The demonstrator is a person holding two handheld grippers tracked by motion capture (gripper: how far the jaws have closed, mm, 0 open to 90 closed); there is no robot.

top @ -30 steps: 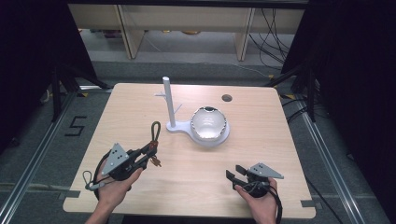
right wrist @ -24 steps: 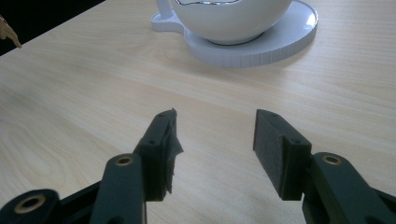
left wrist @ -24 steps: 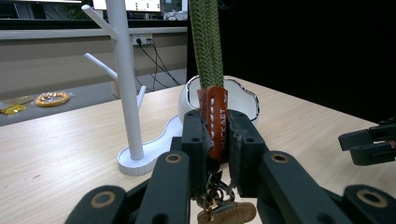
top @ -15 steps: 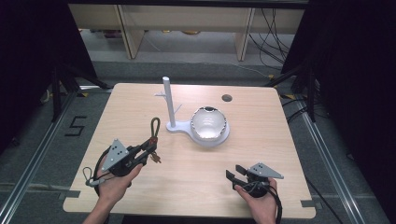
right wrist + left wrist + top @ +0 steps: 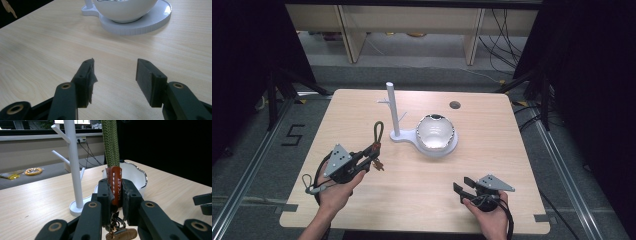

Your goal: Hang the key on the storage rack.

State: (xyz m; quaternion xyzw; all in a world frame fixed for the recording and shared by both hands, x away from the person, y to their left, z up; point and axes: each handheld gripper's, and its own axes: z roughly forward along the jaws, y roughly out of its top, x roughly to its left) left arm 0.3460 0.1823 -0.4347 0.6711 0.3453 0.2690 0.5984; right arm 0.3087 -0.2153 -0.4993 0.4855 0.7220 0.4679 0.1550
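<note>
My left gripper is shut on a keychain: its jaws pinch the brown leather tab, and the olive-green rope loop stands up above them. Small brown charms hang below the jaws. A white stand with a thin branched post and a white bowl sits mid-table, ahead of the left gripper. My right gripper is open over bare wood at the front right, holding nothing. The bowl on its round base lies beyond it.
The light wooden table has a dark round hole near its back edge. Shelving and cables stand on the floor behind the table. Black curtains flank both sides. A taped number marks the floor at the left.
My left gripper with the keychain has shifted slightly; the rope loop now stands a little more upright. The right gripper has stayed in place.
</note>
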